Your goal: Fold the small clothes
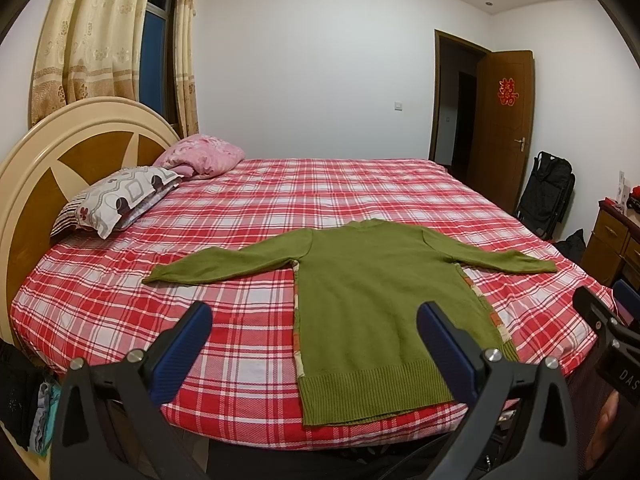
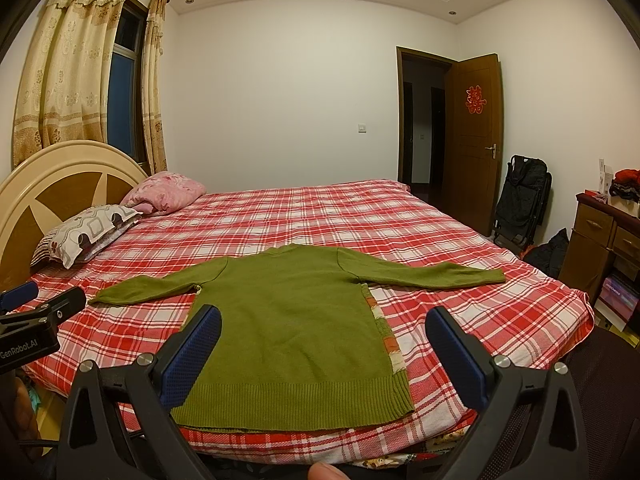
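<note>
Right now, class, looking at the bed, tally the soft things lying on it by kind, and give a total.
Green sweater: 1
Patterned pillow: 1
Pink folded quilt: 1
Total: 3, all lying on the red plaid bedsheet.

A home bedroom: a bed (image 1: 280,208) with plaid sheet, pillows (image 1: 120,200), curtained window (image 1: 154,48) and wooden door (image 1: 502,128).

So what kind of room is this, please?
Most likely a bedroom in a home. A large bed with a red plaid sheet fills the room, with pillows by its rounded headboard. A green sweater lies spread flat on it, and curtains hang at the window.
</note>
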Demonstrator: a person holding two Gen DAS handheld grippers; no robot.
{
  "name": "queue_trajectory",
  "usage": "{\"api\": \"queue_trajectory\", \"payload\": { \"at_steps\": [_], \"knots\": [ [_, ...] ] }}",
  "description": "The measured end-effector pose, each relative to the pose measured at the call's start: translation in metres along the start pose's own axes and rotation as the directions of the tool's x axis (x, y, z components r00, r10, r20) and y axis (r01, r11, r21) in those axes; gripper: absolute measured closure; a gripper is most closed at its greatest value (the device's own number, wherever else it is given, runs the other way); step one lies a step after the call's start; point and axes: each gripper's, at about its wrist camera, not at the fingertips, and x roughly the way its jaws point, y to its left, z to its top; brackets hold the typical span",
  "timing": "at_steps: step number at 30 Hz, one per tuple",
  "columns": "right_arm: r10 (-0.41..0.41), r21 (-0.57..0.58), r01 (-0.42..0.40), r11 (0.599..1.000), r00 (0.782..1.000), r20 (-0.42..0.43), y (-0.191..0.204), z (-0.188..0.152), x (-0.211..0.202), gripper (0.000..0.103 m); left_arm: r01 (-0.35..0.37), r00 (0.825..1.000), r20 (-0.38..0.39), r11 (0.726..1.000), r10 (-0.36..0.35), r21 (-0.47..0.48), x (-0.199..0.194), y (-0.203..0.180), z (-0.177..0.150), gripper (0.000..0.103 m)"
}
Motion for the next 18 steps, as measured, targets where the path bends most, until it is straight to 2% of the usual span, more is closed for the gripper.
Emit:
{"api": "queue_trajectory", "payload": {
  "at_steps": [18],
  "knots": [
    [0.01,0.0,-0.01,1.0,1.0,-0.017,-0.0001,-0.0024,0.0037,0.001,-0.004,1.0,-0.023,1.0,0.004,-0.009,0.005,0.0018,-0.0007,0.0]
  ]
}}
